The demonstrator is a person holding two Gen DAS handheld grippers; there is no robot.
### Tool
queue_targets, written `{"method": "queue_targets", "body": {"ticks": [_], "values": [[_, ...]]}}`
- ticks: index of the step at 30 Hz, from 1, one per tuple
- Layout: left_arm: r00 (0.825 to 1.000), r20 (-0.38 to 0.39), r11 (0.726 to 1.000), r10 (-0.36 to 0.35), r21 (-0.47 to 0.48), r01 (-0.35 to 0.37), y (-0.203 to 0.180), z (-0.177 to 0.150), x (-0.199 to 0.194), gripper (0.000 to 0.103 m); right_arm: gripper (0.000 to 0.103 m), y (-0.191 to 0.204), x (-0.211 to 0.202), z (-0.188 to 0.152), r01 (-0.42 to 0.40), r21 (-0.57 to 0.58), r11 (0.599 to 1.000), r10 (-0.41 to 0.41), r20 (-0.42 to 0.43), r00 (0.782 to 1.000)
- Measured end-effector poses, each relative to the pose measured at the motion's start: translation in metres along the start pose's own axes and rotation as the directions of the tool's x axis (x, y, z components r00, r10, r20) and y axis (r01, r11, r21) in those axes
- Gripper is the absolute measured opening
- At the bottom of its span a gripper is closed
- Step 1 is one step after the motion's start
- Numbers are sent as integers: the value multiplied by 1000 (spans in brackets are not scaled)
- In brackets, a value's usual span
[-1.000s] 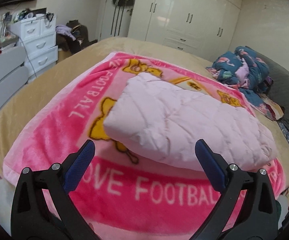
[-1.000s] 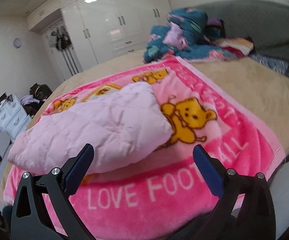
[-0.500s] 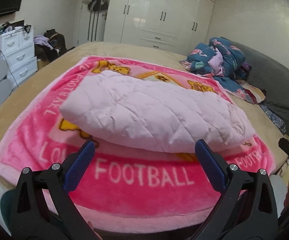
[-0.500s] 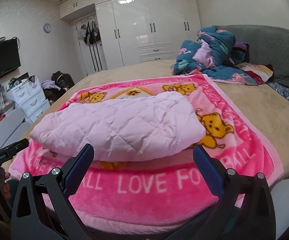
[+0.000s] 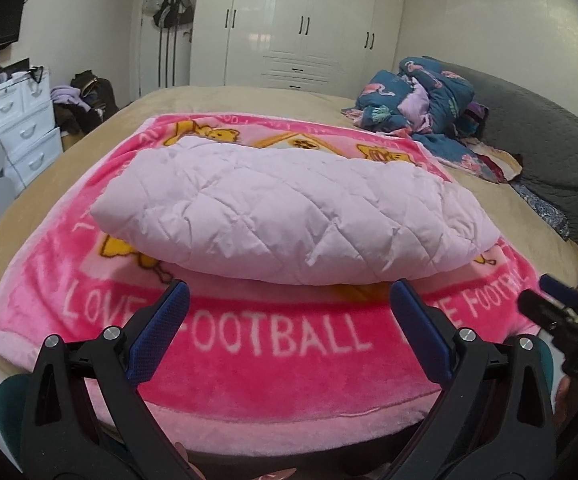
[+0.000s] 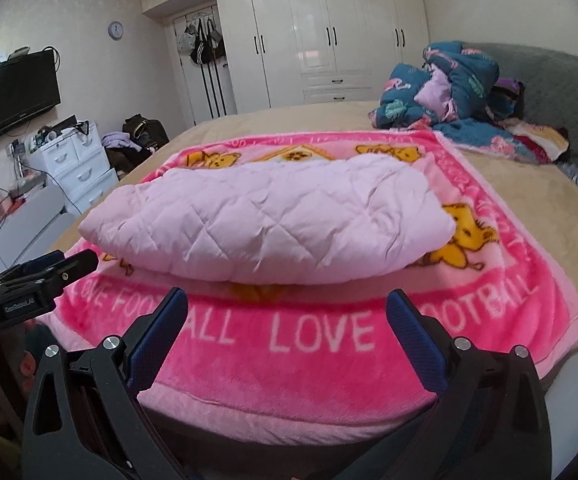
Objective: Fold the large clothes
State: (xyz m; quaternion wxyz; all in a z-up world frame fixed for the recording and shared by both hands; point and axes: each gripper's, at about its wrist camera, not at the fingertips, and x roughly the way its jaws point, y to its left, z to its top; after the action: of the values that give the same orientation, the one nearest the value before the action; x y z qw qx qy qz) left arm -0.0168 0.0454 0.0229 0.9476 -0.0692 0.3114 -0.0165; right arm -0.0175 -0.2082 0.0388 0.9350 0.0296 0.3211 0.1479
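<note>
This was a home bedroom: a wide bed [image 6: 509, 200] under a tan cover, white built-in wardrobes [image 6: 329, 40] along the far wall, a wall-mounted television [image 6: 17, 94], a white drawer unit [image 6: 81, 164], and bags hanging on a door [image 6: 205, 44].

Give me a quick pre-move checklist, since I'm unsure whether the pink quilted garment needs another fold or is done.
1. Left tool open and holding nothing: ok.
2. Right tool open and holding nothing: ok.
3. Pink quilted garment lies folded in one bundle on the pink blanket: ok.
4. Both tools are short of the garment, not touching it: ok.
5. Loose sleeves or a hood tucked inside the bundle: cannot tell.
6. Blanket flat under the garment, its near edge hanging over the bed: ok.
</note>
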Motion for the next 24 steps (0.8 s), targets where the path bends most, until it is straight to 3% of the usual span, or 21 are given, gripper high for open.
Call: {"method": "queue_targets", "body": {"ticks": [24], "values": [[1000, -4, 1000, 2, 0, -2, -1, 1, -2, 94, 99, -1, 9, -3, -9, 9, 1000, 9, -19, 1000]]}}
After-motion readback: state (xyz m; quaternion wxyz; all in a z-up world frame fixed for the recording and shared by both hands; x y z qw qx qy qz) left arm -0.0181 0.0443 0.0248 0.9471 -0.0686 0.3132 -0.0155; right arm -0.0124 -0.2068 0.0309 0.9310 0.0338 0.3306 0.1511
